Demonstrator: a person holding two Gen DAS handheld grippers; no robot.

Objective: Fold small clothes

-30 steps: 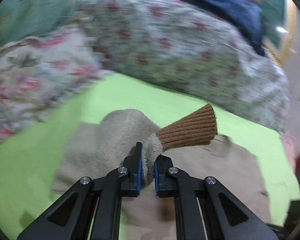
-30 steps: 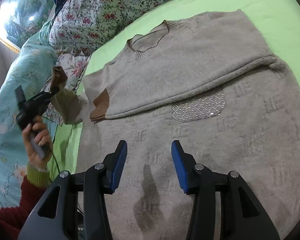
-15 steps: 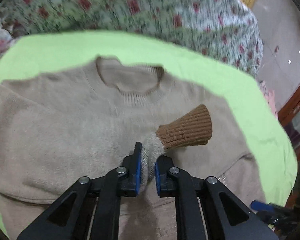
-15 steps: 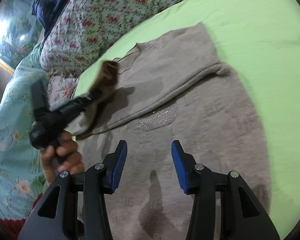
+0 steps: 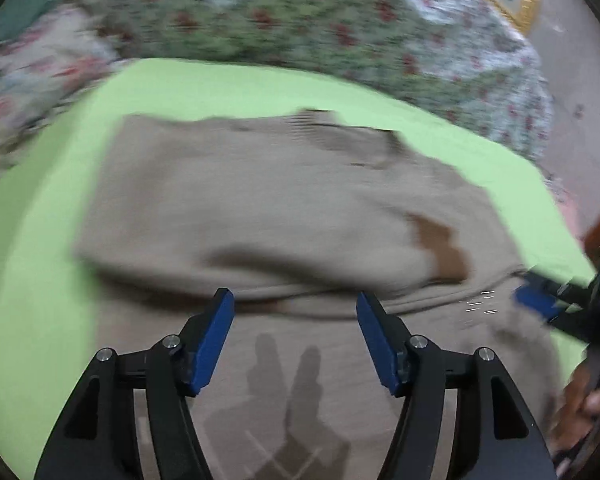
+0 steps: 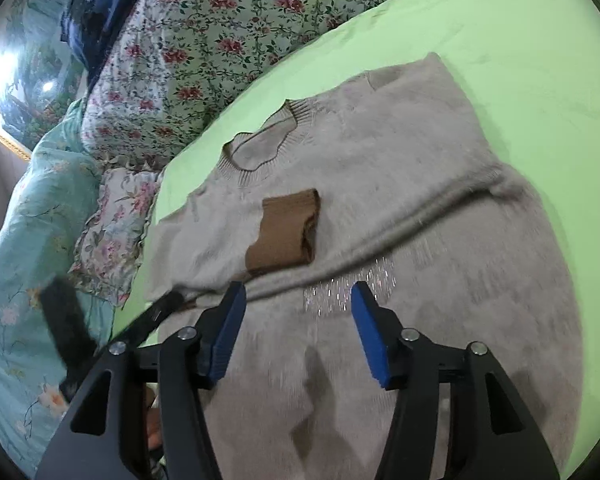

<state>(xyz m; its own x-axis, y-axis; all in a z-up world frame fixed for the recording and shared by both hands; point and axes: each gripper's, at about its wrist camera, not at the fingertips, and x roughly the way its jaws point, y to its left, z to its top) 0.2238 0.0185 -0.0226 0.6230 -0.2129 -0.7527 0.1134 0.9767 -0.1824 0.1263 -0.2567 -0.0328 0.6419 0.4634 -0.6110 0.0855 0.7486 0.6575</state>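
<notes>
Both grippers open over sweater on bed, nothing gripped.

Green sheet is covering the bed, with a floral quilt and a teal quilt bunching along its far edge. Beige sweater is lying flat on the sheet, collar pointing toward the floral quilt; both sleeves are lying folded across the chest, brown cuff resting on top just below the collar. Sequin patch is showing just under the folded sleeve. Right gripper is hovering over the sweater's lower body, jaws spread wide, holding nothing. Left gripper is also hanging above the lower body, jaws apart and empty; its view is motion-blurred. No brands, labels or writing readable in either view.
</notes>
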